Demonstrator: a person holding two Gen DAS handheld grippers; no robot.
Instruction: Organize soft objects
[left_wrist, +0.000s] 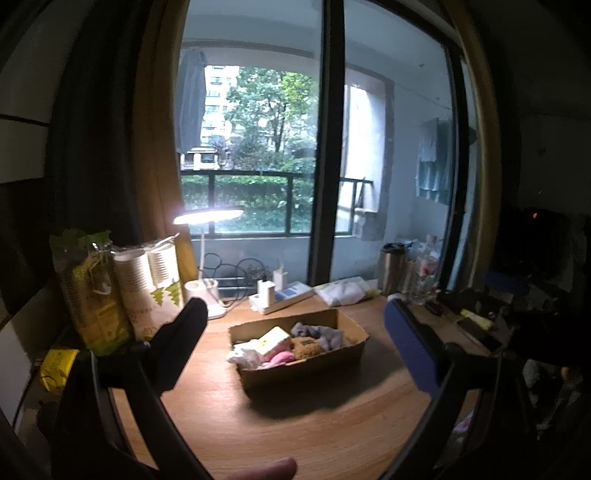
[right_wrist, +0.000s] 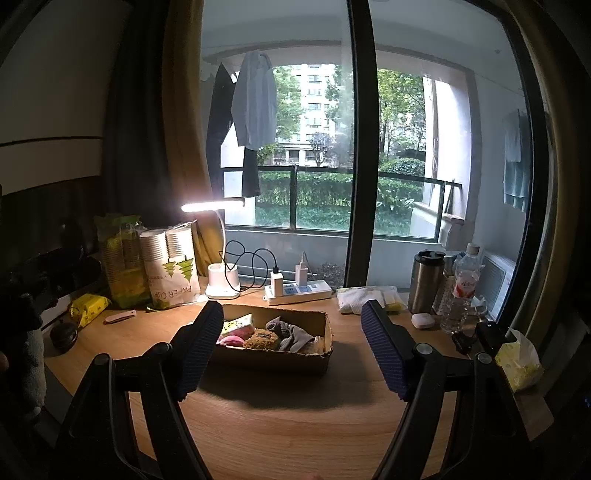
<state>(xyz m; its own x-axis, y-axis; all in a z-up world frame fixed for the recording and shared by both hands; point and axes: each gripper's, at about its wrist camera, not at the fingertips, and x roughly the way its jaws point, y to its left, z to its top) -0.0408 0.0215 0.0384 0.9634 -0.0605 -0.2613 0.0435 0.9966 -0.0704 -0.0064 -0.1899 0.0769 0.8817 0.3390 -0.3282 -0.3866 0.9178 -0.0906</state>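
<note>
A shallow rectangular cardboard box (right_wrist: 325, 332) with rough, slightly dented rims sits near the middle of the smooth wood-grain worktop (right_wrist: 295, 424), and the soft things all lie inside it: a crumpled grey cloth (right_wrist: 295, 332) at the right, a coarse, fuzzy brown pad (right_wrist: 263, 339) in the middle, a rounded pink piece (right_wrist: 232, 339) beside it, and a blocky pale-yellow sponge (right_wrist: 240, 322) at the left; the left wrist view also shows a wrinkled white cloth (left_wrist: 243, 353) at the box's near-left corner. The left gripper (left_wrist: 295, 350) hangs above the worktop on the near side of the box with its jaws spread wide and nothing between them, one pad matte black, the other ribbed blue. The right gripper (right_wrist: 291, 350) likewise has its jaws apart and empty, both ribbed blue pads flanking the box in its view without touching it. Farther back stand a glossy white desk lamp (right_wrist: 221, 284) with a slim lit bar, a flat white power strip (right_wrist: 299, 291), crinkly plastic sleeves of stacked paper cups (right_wrist: 171, 269) at the left, and a brushed-steel tumbler (right_wrist: 424, 280) beside a clear plastic bottle (right_wrist: 461, 288) at the right.
</note>
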